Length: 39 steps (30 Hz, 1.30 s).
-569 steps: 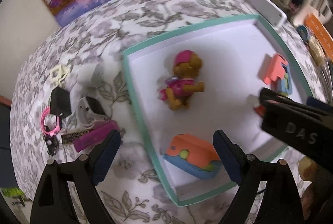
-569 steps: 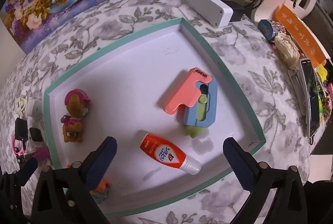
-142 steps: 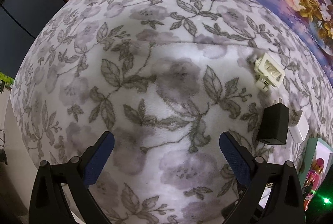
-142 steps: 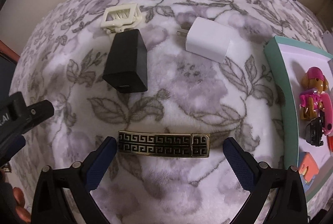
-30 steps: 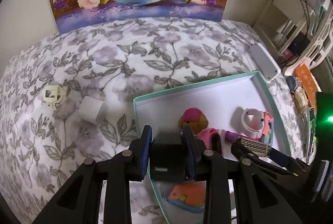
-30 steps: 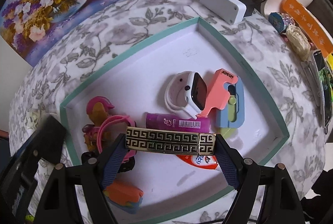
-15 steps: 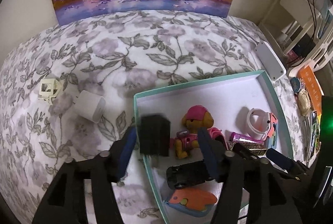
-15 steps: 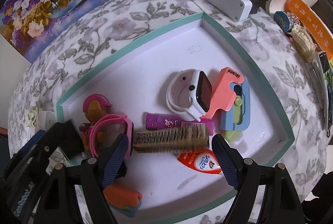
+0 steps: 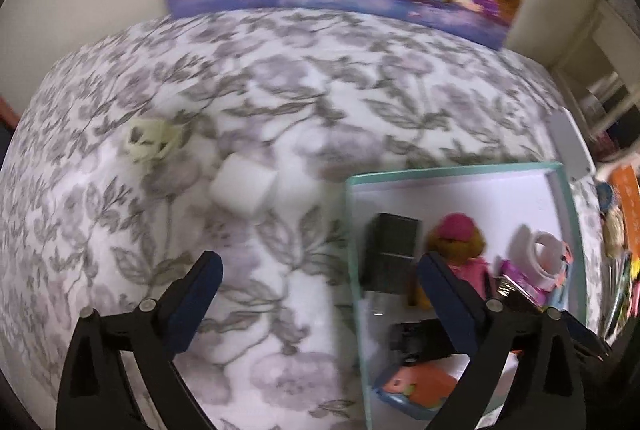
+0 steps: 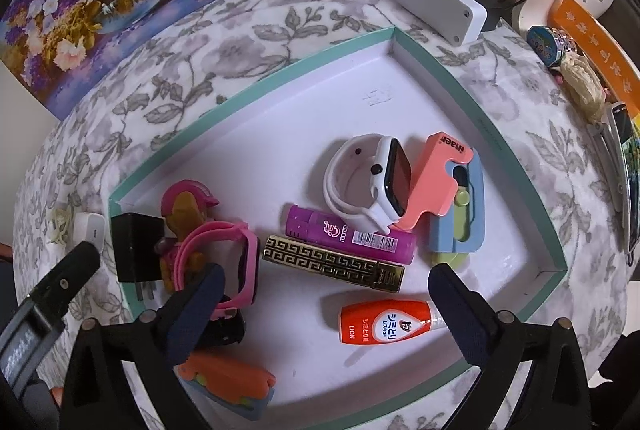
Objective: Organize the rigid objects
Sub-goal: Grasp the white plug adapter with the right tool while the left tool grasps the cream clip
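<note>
Both grippers are seen with their fingers spread wide and nothing is held between them. The left gripper (image 9: pixel 316 282) is poised over the floral-covered table (image 9: pixel 280 102), straddling the left rim of the teal-edged tray (image 10: pixel 496 146). The right gripper (image 10: pixel 324 290) is held above the tray's near side.

Inside the tray, the black charger (image 10: pixel 134 250) is laid against the left wall, just beside the toy dog (image 10: pixel 186 218), over which a pink band (image 10: pixel 224 254) is draped. The gold patterned bar (image 10: pixel 334 264) is set near the middle, touching the purple tube (image 10: pixel 348 234) behind it. A white smartwatch (image 10: pixel 372 186) is propped against the pink-and-blue toy (image 10: pixel 448 190). An orange glue bottle (image 10: pixel 384 322) is placed nearer the camera.

Outside the tray, a white charger (image 9: pixel 244 186) and a cream clip (image 9: pixel 150 140) are left on the table, well apart from the left gripper.
</note>
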{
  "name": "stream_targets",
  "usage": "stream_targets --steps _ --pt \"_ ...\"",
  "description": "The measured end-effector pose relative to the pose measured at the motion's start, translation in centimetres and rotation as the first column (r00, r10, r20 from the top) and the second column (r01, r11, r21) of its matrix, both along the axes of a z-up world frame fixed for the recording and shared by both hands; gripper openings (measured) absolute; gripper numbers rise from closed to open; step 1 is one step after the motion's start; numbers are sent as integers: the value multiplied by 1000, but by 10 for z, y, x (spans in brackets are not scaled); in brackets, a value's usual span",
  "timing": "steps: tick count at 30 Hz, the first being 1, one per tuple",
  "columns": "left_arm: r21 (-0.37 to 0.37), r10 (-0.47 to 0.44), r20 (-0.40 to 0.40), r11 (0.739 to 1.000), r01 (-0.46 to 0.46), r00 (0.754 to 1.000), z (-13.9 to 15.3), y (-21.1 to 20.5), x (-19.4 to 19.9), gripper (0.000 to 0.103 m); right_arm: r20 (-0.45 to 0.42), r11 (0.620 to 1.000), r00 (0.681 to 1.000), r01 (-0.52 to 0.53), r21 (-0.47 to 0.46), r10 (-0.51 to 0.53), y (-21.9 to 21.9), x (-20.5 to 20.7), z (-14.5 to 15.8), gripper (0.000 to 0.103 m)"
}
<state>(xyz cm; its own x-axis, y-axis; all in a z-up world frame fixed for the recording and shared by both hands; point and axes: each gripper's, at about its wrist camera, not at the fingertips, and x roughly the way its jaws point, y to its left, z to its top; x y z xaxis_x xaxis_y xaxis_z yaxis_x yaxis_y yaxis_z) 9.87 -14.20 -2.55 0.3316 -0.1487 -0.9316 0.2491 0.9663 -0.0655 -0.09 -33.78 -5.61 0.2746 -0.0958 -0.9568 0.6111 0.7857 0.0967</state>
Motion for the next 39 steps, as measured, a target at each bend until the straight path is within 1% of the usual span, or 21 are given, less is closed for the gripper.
stream_targets --steps 3,7,11,15,18,22,26,28,32,35,39 --pt "-12 50 -28 999 -51 998 -4 16 7 99 0 1000 1000 0 -1 0 0 0 0 103" --pt "-12 101 -33 995 -101 994 -3 40 14 99 0 1000 1000 -7 -8 7 1 1 1 103" --pt "-22 146 -12 989 -147 989 5 63 20 99 21 999 1000 -18 -32 19 8 2 10 103" --pt "1 185 35 983 -185 982 18 88 25 99 69 997 996 -48 -55 51 20 6 26 103" --pt "24 209 58 977 -211 976 25 107 30 99 94 995 992 -82 -65 88 36 12 34 103" --pt "50 258 79 964 -262 963 31 136 36 99 121 987 980 -151 -52 157 65 25 38 103" --pt "65 332 103 938 -339 938 35 170 43 99 158 972 959 -233 -39 236 96 41 41 103" --pt "64 361 108 927 -369 926 35 183 47 99 171 960 944 -276 -47 280 113 50 42 103" --pt "49 371 80 925 -376 925 25 197 55 99 174 941 924 -334 -64 340 139 67 40 103" --pt "50 358 63 931 -361 932 16 198 64 99 177 931 914 -362 -45 364 156 82 34 103" --pt "30 351 39 935 -352 936 5 198 74 99 177 917 900 -394 -59 398 176 102 29 103"
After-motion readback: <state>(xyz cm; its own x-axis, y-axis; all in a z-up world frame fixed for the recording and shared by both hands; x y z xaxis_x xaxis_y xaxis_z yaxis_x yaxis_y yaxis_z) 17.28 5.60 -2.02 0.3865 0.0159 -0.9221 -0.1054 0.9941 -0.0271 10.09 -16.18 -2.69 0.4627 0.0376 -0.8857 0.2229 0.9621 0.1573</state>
